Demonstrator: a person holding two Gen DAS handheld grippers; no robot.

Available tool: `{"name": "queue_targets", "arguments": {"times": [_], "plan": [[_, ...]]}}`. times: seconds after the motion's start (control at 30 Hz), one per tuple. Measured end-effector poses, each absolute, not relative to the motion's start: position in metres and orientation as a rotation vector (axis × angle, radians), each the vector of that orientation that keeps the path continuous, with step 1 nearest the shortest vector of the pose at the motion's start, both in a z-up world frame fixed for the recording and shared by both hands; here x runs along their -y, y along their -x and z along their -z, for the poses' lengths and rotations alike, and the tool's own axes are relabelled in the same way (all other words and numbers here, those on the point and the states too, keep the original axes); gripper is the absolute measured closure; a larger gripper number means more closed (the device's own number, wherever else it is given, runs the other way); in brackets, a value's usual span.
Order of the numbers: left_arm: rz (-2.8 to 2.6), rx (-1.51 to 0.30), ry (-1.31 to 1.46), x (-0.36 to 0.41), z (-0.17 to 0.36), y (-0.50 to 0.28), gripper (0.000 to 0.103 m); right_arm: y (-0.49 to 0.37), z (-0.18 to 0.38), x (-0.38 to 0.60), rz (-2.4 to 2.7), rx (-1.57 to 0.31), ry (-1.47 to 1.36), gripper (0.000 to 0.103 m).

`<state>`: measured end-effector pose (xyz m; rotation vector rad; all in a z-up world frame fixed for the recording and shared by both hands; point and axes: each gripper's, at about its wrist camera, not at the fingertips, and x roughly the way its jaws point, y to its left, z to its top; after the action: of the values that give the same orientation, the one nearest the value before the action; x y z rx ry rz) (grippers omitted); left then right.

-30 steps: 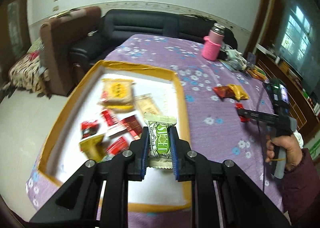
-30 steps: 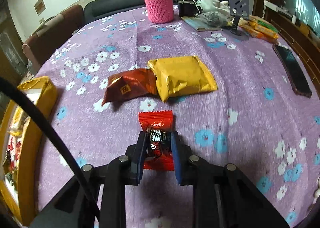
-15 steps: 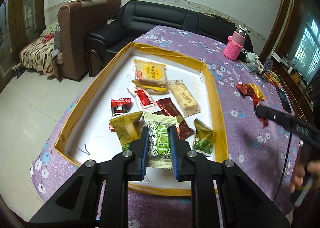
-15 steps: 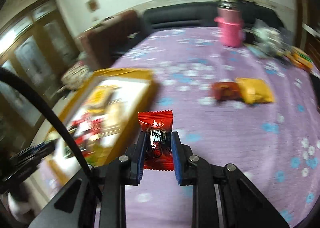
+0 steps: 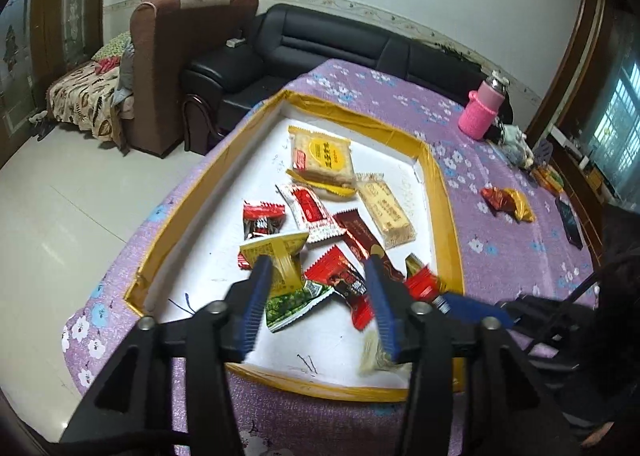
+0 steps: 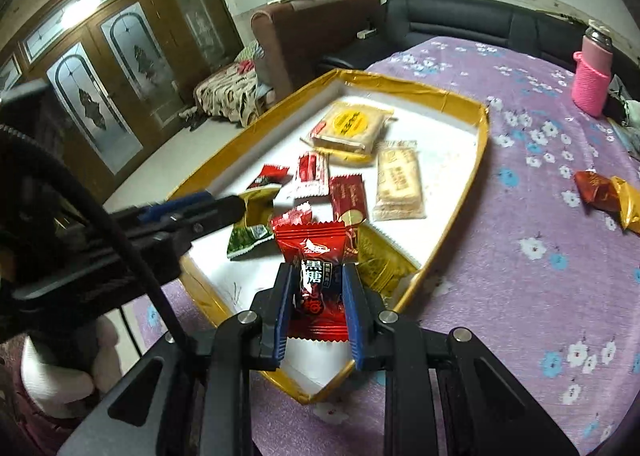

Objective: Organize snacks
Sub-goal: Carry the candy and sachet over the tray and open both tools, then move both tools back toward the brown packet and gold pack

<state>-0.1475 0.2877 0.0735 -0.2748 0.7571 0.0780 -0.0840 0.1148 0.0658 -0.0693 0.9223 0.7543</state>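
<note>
**Both grippers over the snack tray**

While my left gripper hangs above the near end of the gold-rimmed tray, its blue-padded fingers stand wide apart with nothing between them. Below that gap lie a red candy wrapper and a green packet, both resting on the tray's white floor. A pale blurred packet shows just beside my left gripper's right finger, near the tray's front rim; I cannot tell whether it is touching the floor.

My right gripper is clamped on a red candy with white characters on a dark panel, held upright, its crimped top edge above the fingertips. I hold it over the near corner of the tray, beside a gold packet.

Further into the tray sit a large yellow biscuit pack, a long beige cracker pack, a white-and-red sachet, a dark red bar, a small red-and-black candy and a folded yellow wrapper.

Out on the purple flowered tablecloth, well apart from the tray, a dark red pouch and a gold pouch lie touching each other. A pink knitted bottle stands at the far side of the table.
</note>
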Motion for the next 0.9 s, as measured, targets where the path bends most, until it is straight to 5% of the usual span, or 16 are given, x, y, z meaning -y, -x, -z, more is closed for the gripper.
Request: {"name": "queue_targets", "arguments": {"times": [0.13,0.2,0.9], "plan": [[-0.146,-0.713,0.274,-0.288,-0.083,0.153,0.014,0.089,-0.062,-0.121,-0.754,-0.919,0.1,0.078],[-0.201,-0.699,0.253,-0.285,-0.088,0.155,0.008,0.093,-0.065,-0.12,-0.751,-0.896,0.108,0.078],[-0.232,-0.697,0.08,-0.236,-0.107,0.163,0.007,0.088,-0.081,-0.052,-0.647,-0.84,-0.053,0.072]]}}
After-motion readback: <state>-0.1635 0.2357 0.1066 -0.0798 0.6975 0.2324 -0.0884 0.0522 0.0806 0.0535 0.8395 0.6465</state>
